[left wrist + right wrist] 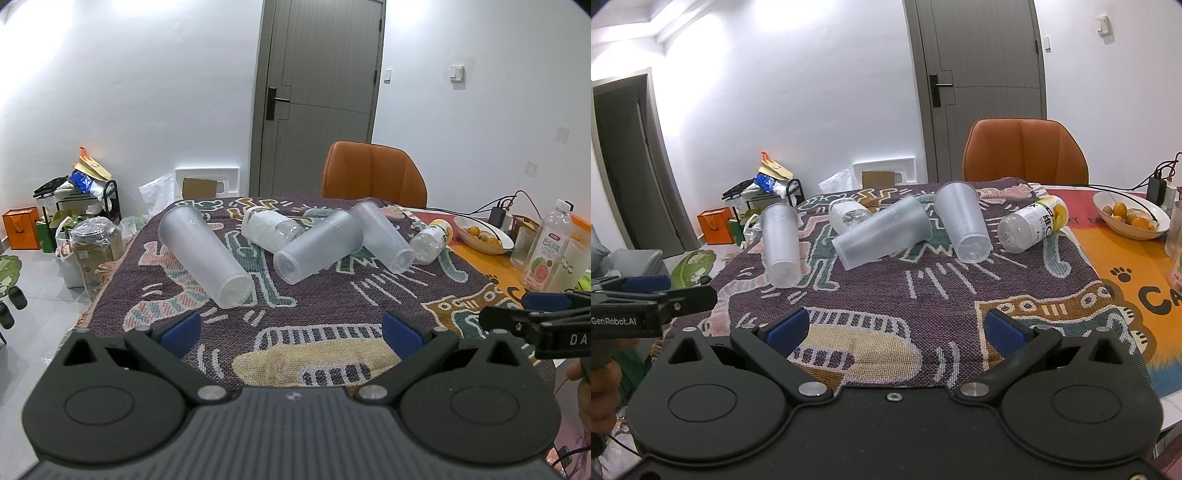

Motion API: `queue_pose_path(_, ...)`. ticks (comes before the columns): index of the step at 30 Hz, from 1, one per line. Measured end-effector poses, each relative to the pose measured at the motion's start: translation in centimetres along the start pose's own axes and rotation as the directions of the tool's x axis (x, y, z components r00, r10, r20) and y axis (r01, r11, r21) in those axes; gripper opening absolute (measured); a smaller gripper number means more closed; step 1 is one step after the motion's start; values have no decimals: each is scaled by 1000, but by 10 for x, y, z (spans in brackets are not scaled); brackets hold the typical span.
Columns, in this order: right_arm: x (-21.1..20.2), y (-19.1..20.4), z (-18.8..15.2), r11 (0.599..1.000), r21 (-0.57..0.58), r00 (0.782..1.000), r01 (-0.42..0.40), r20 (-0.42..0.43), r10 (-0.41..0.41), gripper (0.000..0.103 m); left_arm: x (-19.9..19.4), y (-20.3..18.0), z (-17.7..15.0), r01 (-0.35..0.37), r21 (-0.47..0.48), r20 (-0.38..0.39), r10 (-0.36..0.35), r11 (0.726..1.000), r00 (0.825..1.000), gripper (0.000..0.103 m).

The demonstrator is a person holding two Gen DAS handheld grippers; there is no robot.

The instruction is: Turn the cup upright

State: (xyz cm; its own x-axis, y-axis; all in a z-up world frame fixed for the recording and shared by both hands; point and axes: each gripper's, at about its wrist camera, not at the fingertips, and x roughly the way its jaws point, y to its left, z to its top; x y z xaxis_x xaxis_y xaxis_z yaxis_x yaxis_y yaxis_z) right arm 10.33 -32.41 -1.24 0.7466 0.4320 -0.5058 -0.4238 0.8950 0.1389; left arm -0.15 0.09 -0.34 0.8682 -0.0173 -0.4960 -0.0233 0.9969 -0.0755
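Three frosted plastic cups lie on their sides on the patterned cloth: a left cup [203,251] [781,245], a middle cup [319,245] [882,236] and a right cup [384,236] [962,227]. Their bases point toward me. My left gripper [291,332] is open and empty, hovering over the near part of the cloth, well short of the cups. My right gripper [894,330] is also open and empty, beside it on the right; it shows at the right edge of the left wrist view [535,310].
Two plastic bottles lie among the cups, one at the back [266,229] and one at the right [1032,223]. A bowl of oranges [1128,216], an upright juice bottle [546,247] and cables stand at the right. An orange chair [373,173] is behind the table.
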Motion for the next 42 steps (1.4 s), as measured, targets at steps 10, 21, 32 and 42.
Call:
queue_pose_path(10,1,1,-1,1000,-4,1000,-7,-1,7,103,-1,-3,1,17,-9,11,-17,1000,1000,103)
queue_pose_path(21,9,-9,-2,999,33,999,-13,35,12,103,6,-1,0,70,11,55,-70,998,996,103)
queue_pose_path(32,44,-31,-4,994,109,999,2,43,-6,103,59,3,10,94,58,29,-96,994,995,101)
queue_pose_path(42,69,-45,-2,984,179,999,-22,37,16,103,108,3,31,104,72,-37,-101,992,994,101)
